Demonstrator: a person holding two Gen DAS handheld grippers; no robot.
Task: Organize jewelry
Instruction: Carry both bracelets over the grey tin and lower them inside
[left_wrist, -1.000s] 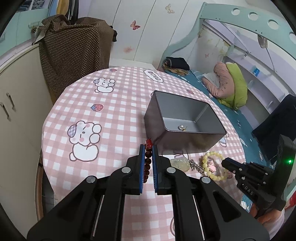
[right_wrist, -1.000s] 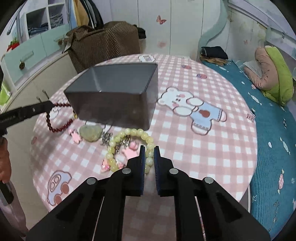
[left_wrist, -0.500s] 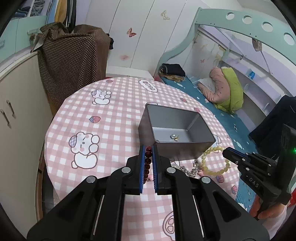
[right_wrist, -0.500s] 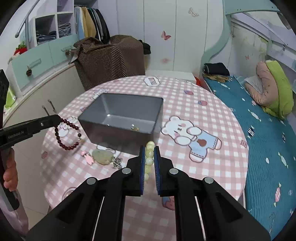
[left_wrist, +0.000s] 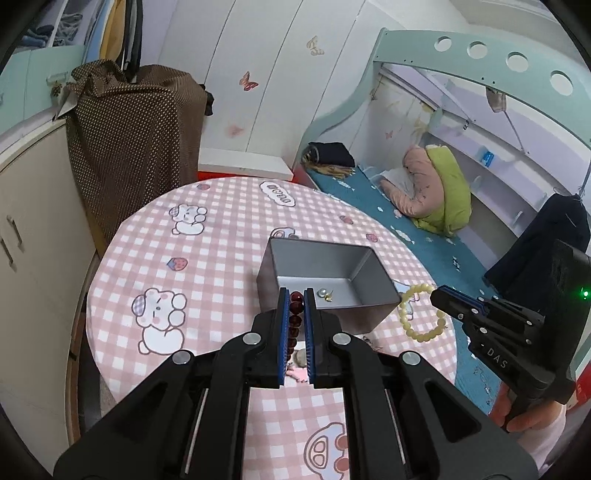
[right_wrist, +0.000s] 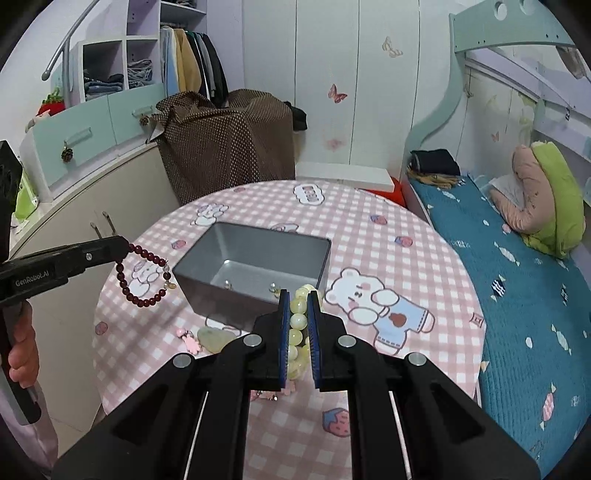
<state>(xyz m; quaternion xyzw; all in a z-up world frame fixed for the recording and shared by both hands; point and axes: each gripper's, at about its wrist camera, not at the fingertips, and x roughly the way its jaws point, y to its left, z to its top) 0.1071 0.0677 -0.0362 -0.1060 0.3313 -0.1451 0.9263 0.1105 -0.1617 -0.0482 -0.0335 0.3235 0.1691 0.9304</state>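
My left gripper (left_wrist: 296, 295) is shut on a dark red bead bracelet (left_wrist: 294, 319), which hangs in a loop (right_wrist: 142, 277) from its tip in the right wrist view. The pale yellow bead bracelet (right_wrist: 297, 332) is clamped in my right gripper (right_wrist: 296, 295) and dangles as a ring (left_wrist: 421, 314) in the left wrist view. Both bracelets are off the table, near the open grey metal box (left_wrist: 328, 269), which holds a pearl earring (left_wrist: 325, 293) and a small stud (right_wrist: 227, 284).
A pale green pendant (right_wrist: 214, 338) and pink charms (right_wrist: 190, 338) lie on the pink checked tablecloth (left_wrist: 221, 236) in front of the box (right_wrist: 258, 243). A bed (right_wrist: 524, 295) stands right of the round table, a cabinet (left_wrist: 33, 240) left. A hand (right_wrist: 22, 354) holds the left tool.
Both grippers have risen with their bracelets, lifting them clear of the table. The box now sits lower in both views, so its inside shows.
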